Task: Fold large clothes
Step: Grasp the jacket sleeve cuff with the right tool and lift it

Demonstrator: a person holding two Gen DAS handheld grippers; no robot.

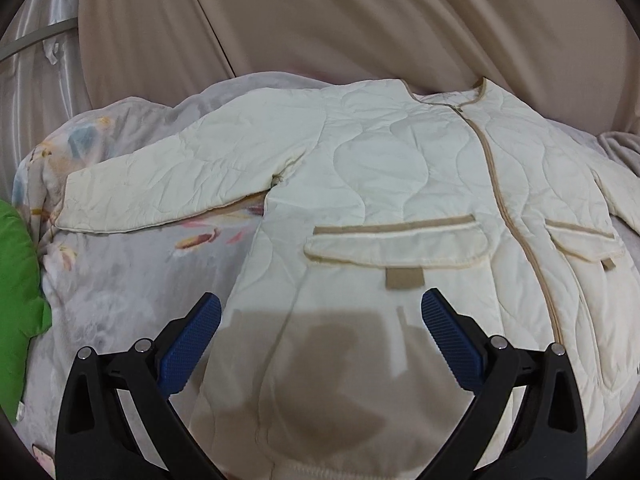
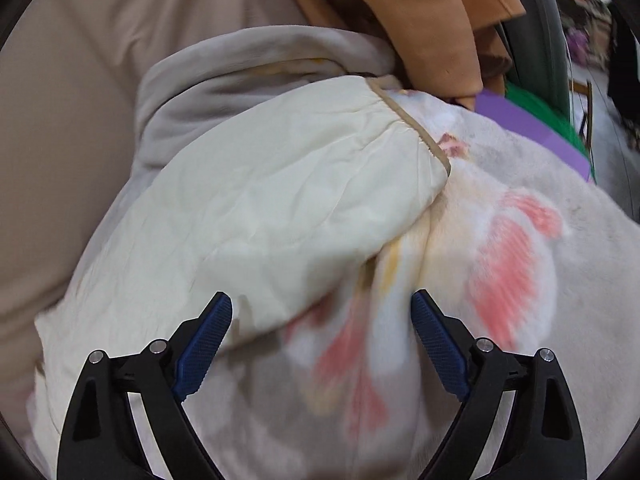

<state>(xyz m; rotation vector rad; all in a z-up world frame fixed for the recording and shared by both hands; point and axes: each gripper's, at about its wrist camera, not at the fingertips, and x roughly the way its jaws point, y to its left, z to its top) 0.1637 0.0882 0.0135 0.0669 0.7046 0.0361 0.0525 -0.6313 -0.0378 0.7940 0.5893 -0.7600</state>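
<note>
In the left wrist view, a cream quilted jacket (image 1: 400,184) lies spread flat, front up, on a grey flowered blanket (image 1: 132,280). Its zipper (image 1: 500,184) is closed, with 2 flap pockets, 1 on each side of it. 1 sleeve (image 1: 168,184) stretches out to the left across the blanket. The left gripper (image 1: 320,312) hangs over the jacket's lower part with its jaws wide apart and nothing between them; its shadow falls on the fabric. A green cloth (image 1: 20,280) sits at the left edge, and a beige curtain (image 1: 320,20) hangs behind.

In the right wrist view, the jacket's other sleeve (image 2: 288,208) lies on the blanket (image 2: 560,280), its tan-edged cuff (image 2: 416,124) pointing up and right. The right gripper (image 2: 322,312) is spread open and holds nothing, poised above the sleeve's lower edge. An orange garment (image 2: 420,12) hangs at the top.
</note>
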